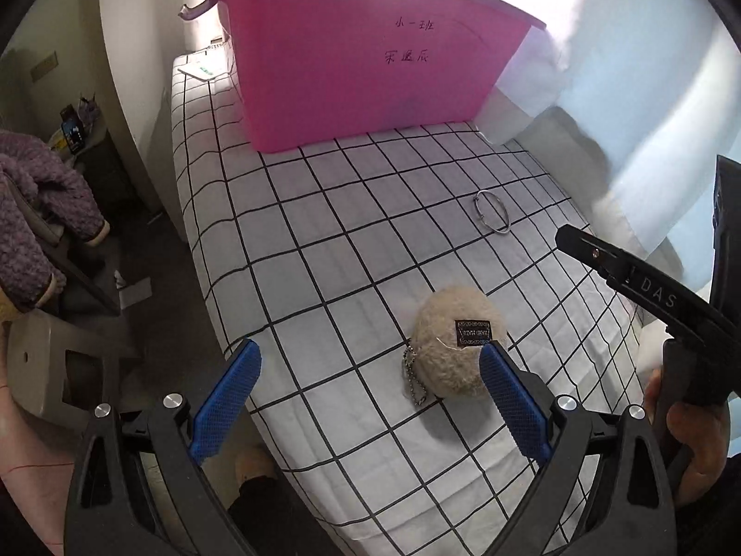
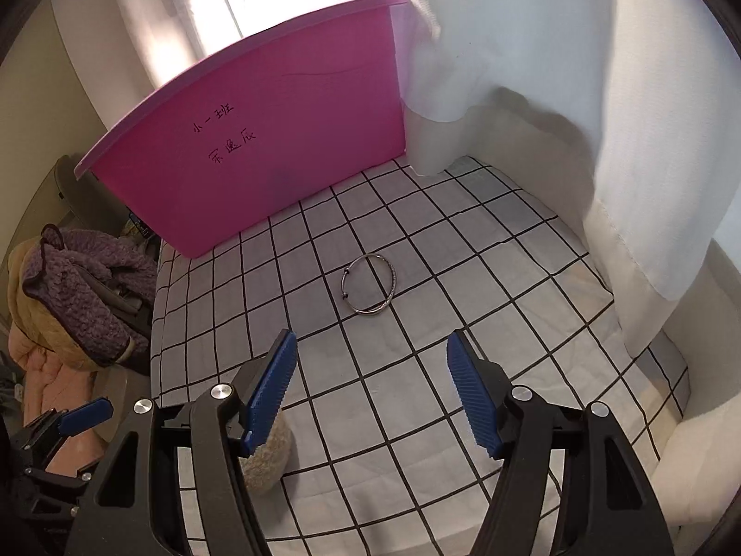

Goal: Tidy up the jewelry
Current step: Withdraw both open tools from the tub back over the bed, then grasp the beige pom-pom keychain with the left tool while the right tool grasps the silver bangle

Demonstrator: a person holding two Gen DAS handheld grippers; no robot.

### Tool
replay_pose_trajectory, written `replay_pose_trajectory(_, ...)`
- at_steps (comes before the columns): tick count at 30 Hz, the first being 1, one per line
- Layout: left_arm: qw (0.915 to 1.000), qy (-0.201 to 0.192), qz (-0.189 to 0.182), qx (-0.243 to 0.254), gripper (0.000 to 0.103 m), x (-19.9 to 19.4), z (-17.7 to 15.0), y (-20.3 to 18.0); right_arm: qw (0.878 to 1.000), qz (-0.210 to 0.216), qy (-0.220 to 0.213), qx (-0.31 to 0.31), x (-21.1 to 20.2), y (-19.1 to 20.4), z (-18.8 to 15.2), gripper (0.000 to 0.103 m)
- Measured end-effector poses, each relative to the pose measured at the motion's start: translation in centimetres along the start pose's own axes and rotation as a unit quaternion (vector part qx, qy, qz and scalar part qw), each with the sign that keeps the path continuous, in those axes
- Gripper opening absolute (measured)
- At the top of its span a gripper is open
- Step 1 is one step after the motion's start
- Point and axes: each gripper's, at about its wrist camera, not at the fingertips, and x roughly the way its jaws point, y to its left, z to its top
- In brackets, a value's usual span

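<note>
- Left wrist view: the left gripper (image 1: 368, 387) has its jaws spread wide and empty; the plush keychain (image 1: 456, 347) sits just before the pink bin (image 1: 370, 74). Centre on the plush before squeezing.
- Right wrist view: the right gripper (image 2: 370, 384) is parted and empty; the bangle (image 2: 370, 283) lies flat between it and the pink bin (image 2: 259, 148). Come down low and pinch one rim.

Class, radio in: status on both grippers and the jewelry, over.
Left gripper open, empty. Right gripper open, empty. Bangle flat on checked sheet, short of pink bin. Plush keychain by left gripper, untouched.
</note>
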Motion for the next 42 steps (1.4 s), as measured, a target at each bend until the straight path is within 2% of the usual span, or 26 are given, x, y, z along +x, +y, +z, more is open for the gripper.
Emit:
replay_pose_trajectory(2,0.9999,-0.008,0.007,-0.013,0.094,0.5,-0.7,-0.5,1.000,0.002,0.002,-0.016,1.0,-0.3,0.4,0.064)
replay_pose_trajectory(8,0.9966,-0.027,0.060,-0.050,0.094,2.0,-3.1,-2.2,0.998,0.027,0.019,-0.048,3.8,-1.5,0.5,0.064)
replay_pose_trajectory(15,0.9906,-0.068,0.090,-0.077,0.094,2.6,-4.1,-4.2,0.994,0.047,0.029,-0.089,5.5,-2.4,1.2,0.064)
replay_pose_trajectory(22,0.9874,-0.081,0.101,-0.091,0.094,2.9,-4.7,-5.4,0.991,0.065,0.030,-0.110,6.2,-2.0,1.7,0.064)
replay_pose_trajectory(26,0.9874,-0.083,0.101,-0.089,0.097,3.3,-4.5,-5.9,0.989,0.060,0.036,-0.128,6.8,-1.5,1.9,0.064)
replay_pose_trajectory(33,0.9880,-0.078,0.101,-0.087,0.097,4.7,-3.8,-6.8,0.986,0.035,0.045,-0.157,7.8,-0.4,2.3,0.064)
replay_pose_trajectory(39,0.9855,-0.063,0.131,-0.087,0.097,6.2,-3.0,-6.3,0.980,-0.003,0.031,-0.198,8.3,0.7,2.1,0.064)
replay_pose_trajectory(42,0.9817,-0.052,0.160,-0.089,0.097,7.1,-2.2,-4.9,0.982,-0.002,0.023,-0.189,8.4,0.7,2.2,0.064)
